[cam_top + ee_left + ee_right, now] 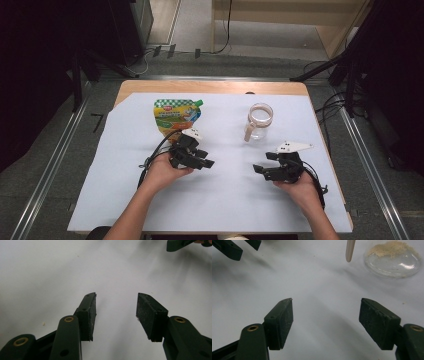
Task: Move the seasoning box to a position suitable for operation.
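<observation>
White sheeting covers the wooden table (210, 87) almost edge to edge, and everything sits on its far half. Largest is the stand-up pouch (177, 116), printed green and orange, lying flat just beyond the left gripper (207, 163). It looks soft and crinkly, likely to buckle and slide under a pinch, so I would take it at a stiffer edge near the green corner cap rather than across the belly. To its right, well apart, stands the glass jar (260, 121) with a pale scoop or tag (248, 131) leaning at its side and a little tan powder (390, 247) on its floor (seen close in the right gripper view). Glass of that kind is rigid, smooth and breakable; a grip around the body, low down, seems safer than one at the rim.

Both hands rest low over the near middle of the table, forearms coming in from the near edge. The left gripper lies turned toward the centre, its fingers (87, 313) released and apart over bare sheet. The right gripper (261, 170) points inward too, toward its partner, fingers (280, 323) released wide with nothing between them, the jar beyond.
</observation>
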